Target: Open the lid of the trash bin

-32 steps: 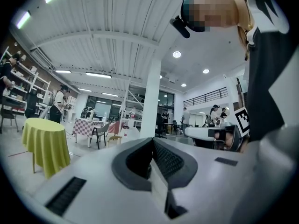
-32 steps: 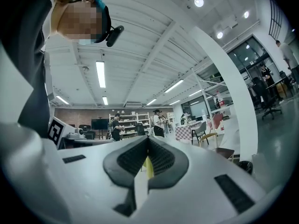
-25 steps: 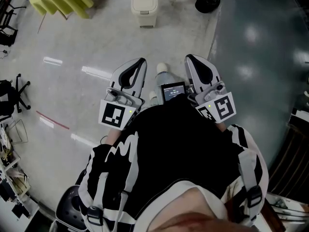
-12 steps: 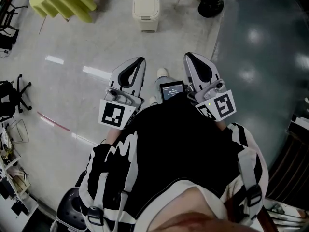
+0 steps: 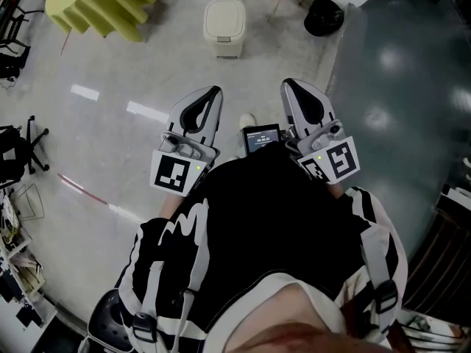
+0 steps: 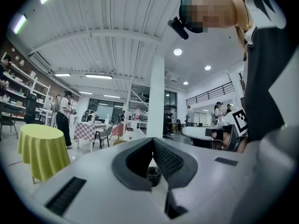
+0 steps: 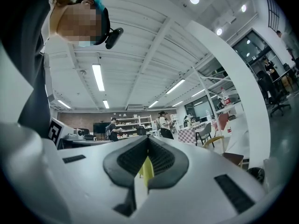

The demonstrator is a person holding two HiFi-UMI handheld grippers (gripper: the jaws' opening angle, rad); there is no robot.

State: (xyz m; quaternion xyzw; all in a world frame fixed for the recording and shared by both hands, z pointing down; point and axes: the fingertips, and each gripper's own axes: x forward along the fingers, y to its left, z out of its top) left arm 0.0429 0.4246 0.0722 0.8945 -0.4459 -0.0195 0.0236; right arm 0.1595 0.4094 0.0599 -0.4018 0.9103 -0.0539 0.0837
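Trash bin (image 5: 224, 22) stands on the floor (image 5: 140, 65), far centre, lid down, well apart from both grippers. Left gripper (image 5: 214, 94) and right gripper (image 5: 287, 87) are held near, close to the person's chest. Fingers of each are pressed together at the tips, nothing held. Bin looks like cream plastic: probably light, stiff and smooth, and may slide if shoved. Likely best hold is the lid's front lip, lifting up. Hinge side not discernible.

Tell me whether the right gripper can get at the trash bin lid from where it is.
Probably not yet. The right gripper is held near the person's chest, while the trash bin stands well ahead across bare floor. Nothing blocks the way; stepping closer should do it.
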